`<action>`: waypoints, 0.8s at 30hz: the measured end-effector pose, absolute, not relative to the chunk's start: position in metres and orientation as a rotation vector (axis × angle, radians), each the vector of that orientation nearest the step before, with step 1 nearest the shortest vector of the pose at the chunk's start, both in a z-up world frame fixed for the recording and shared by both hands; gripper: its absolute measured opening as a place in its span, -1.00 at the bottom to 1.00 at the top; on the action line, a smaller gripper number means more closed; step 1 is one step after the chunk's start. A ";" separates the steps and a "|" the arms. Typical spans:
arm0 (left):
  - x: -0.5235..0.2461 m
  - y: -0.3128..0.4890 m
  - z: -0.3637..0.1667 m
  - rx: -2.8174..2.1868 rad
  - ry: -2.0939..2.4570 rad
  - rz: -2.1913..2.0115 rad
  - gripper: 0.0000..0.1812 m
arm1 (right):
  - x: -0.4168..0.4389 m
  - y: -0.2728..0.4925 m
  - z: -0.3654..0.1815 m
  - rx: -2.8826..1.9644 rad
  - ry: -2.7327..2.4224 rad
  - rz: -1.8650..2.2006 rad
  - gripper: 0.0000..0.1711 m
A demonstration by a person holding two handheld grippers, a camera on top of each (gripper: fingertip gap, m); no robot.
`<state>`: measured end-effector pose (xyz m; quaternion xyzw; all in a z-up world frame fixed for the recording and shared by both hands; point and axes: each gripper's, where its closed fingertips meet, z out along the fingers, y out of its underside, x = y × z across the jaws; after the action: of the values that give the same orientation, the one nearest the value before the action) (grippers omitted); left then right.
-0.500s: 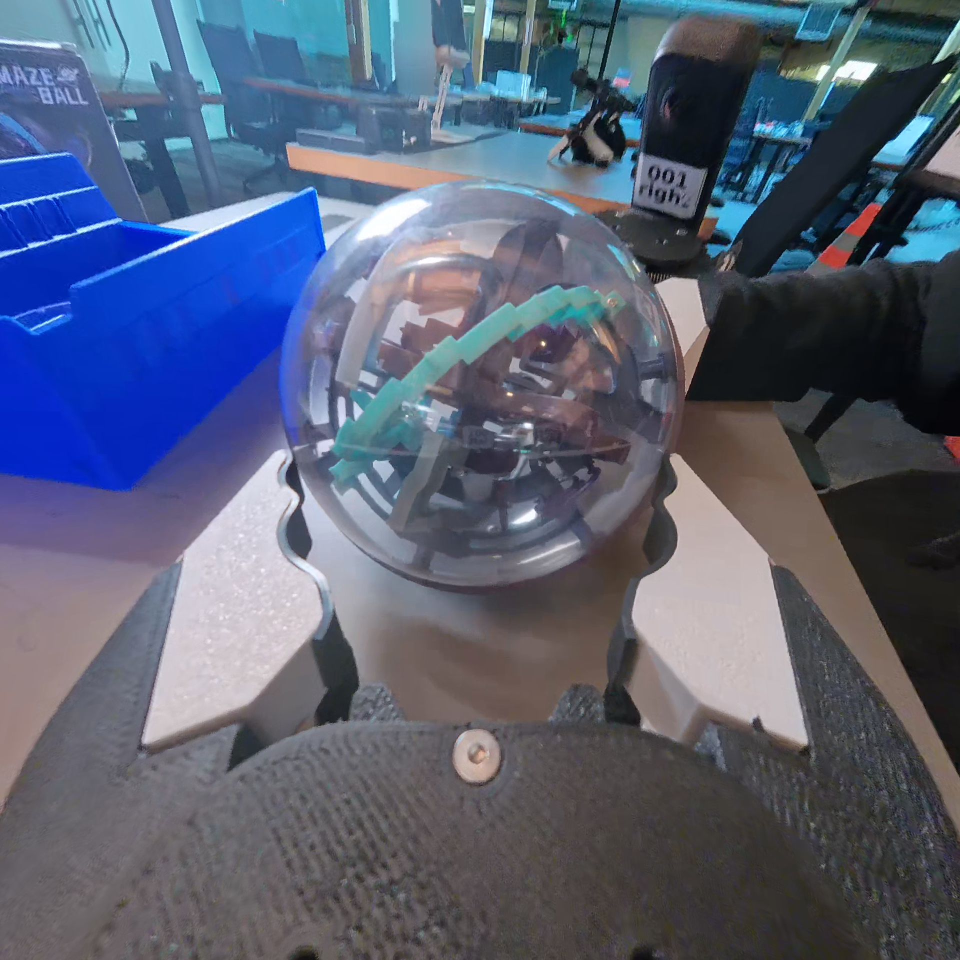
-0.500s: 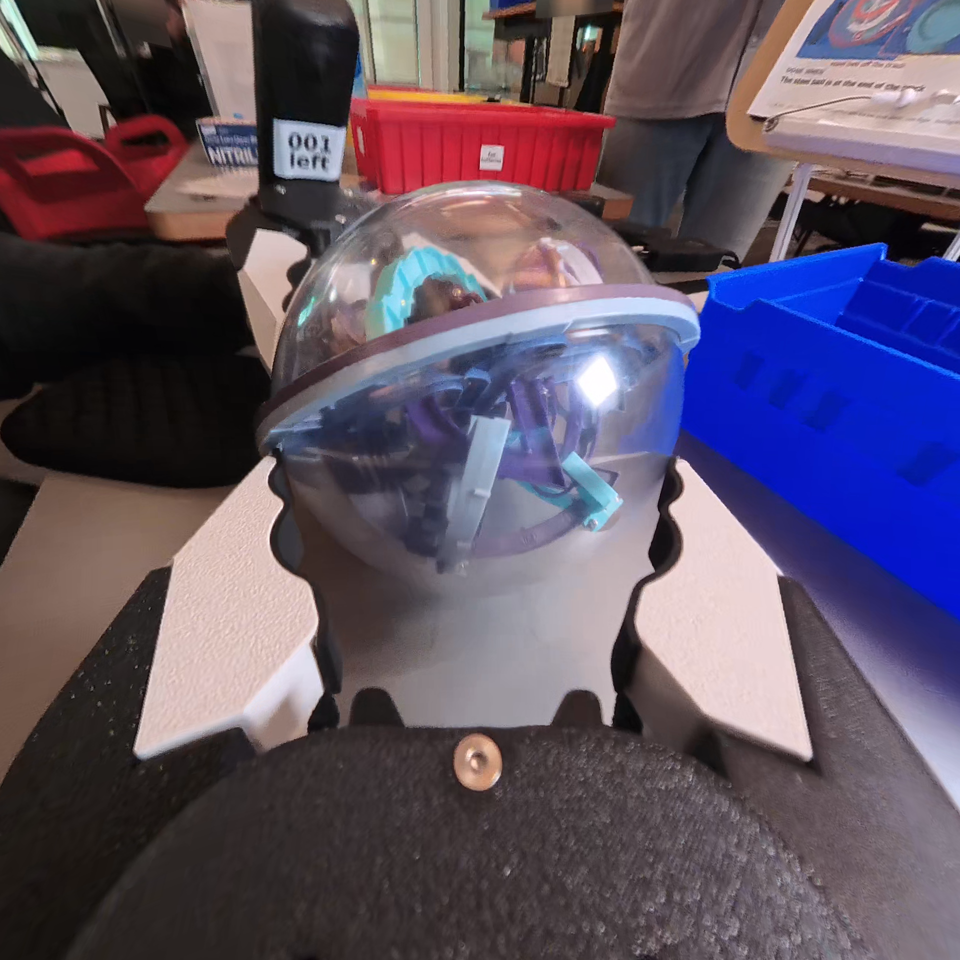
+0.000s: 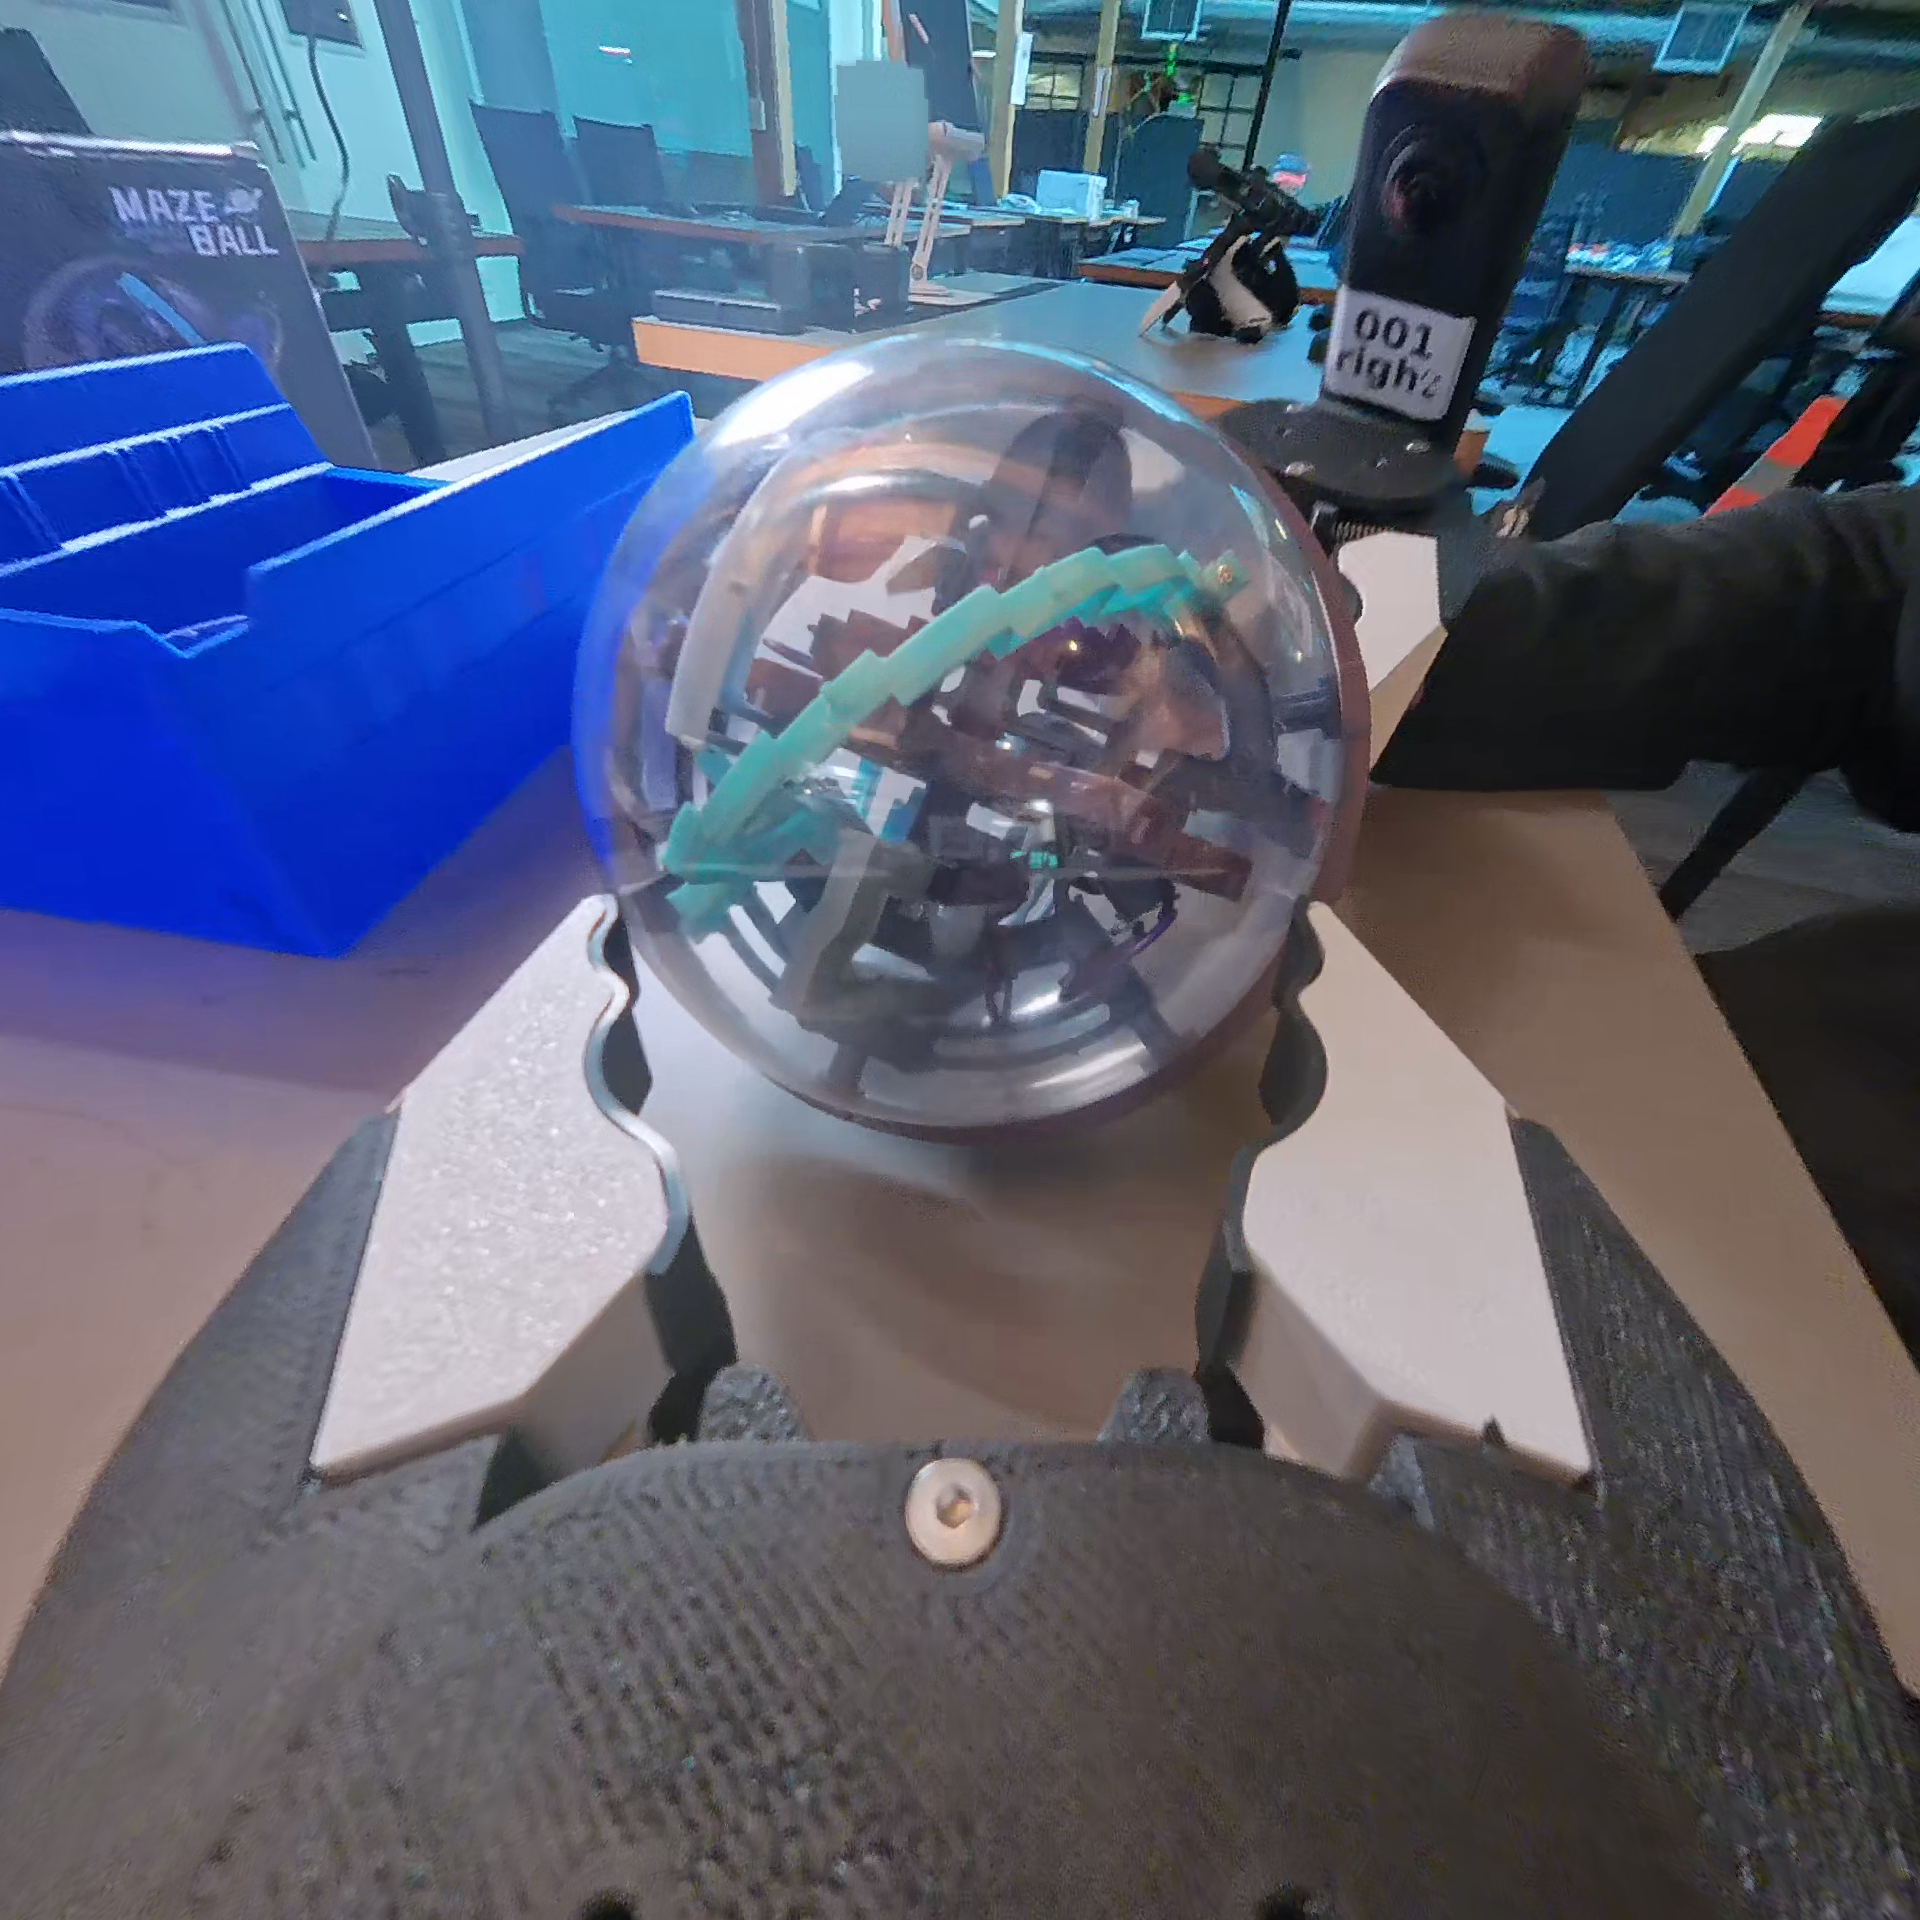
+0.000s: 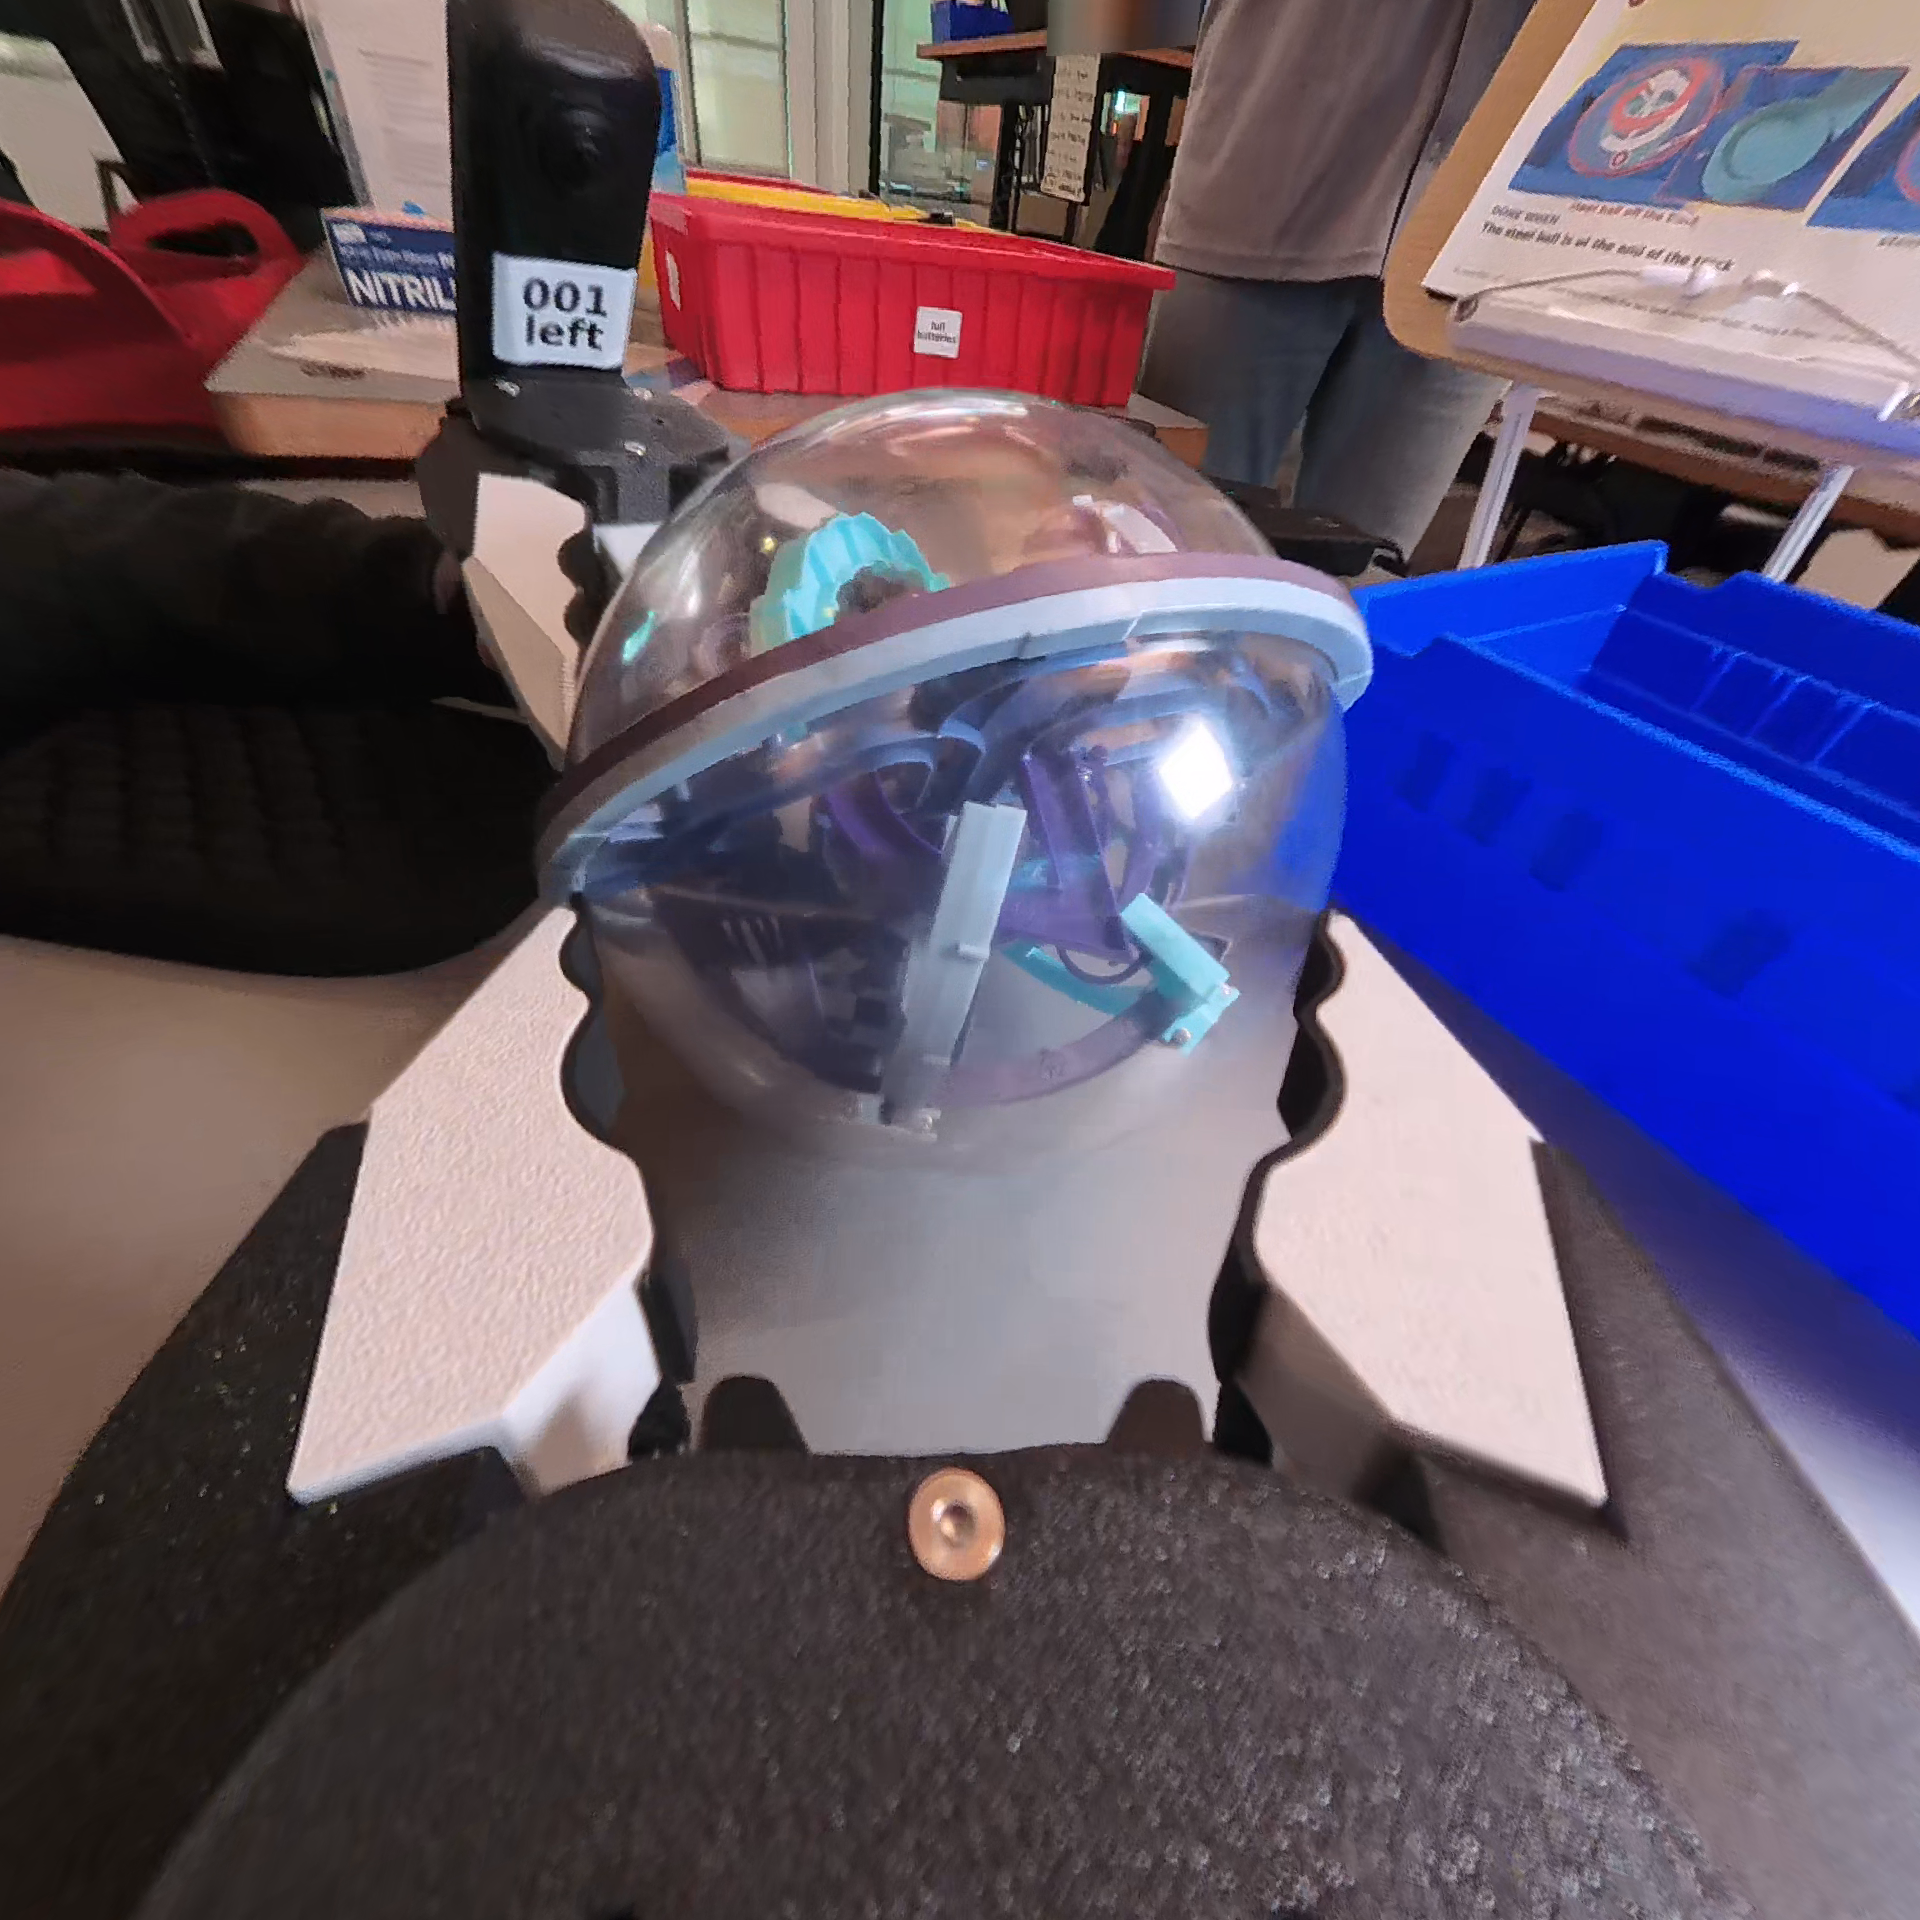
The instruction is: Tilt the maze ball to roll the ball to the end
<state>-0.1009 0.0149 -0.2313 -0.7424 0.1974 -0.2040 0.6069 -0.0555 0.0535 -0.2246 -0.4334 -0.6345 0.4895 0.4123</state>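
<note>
The maze ball (image 3: 961,727) is a clear sphere with teal, grey and purple tracks inside. My left gripper (image 3: 956,935) has its two white fingers (image 3: 520,1195) pressed against the ball's lower sides. My right gripper (image 4: 945,956) holds the same ball (image 4: 956,790) from the opposite side, fingers (image 4: 488,1247) at its flanks. The ball's purple and grey seam ring (image 4: 1039,644) is tilted, higher on the right. I cannot make out the small steel ball inside. Each view shows the other gripper's black camera post behind the sphere.
A blue bin (image 3: 260,675) stands close beside the ball, on the right in the right wrist view (image 4: 1662,831). The tan table (image 3: 156,1195) lies below. A black sleeve (image 3: 1662,655) reaches in. A red bin (image 4: 883,301), a standing person (image 4: 1299,156) and an instruction board (image 4: 1683,177) are behind.
The ball has turned slightly in the grip; its dark seam ring now shows at the right edge in the left wrist view. Both grippers stay closed on it.
</note>
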 end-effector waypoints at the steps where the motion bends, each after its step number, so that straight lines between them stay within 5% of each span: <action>1: -0.102 0.014 -0.231 -1.714 0.464 -0.451 0.31 | -0.053 0.054 -0.223 -1.062 -1.610 1.193 0.47; 6: -0.104 0.006 -0.223 -1.660 0.504 -0.438 0.16 | -0.043 0.056 -0.206 -0.864 -1.697 0.957 0.33; 19: -0.097 0.011 -0.237 -1.710 0.586 -0.381 0.28 | -0.050 0.053 -0.176 -0.317 -2.059 0.363 0.17; 24: -0.110 0.018 -0.226 -1.700 0.530 -0.277 0.27 | -0.052 0.058 -0.185 -0.241 -2.160 0.194 -0.30</action>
<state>-0.1098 0.0176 -0.2262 -0.7396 0.2306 -0.1205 0.6207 -0.0523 0.0579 -0.1854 -0.0980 -0.8780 0.0790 0.4617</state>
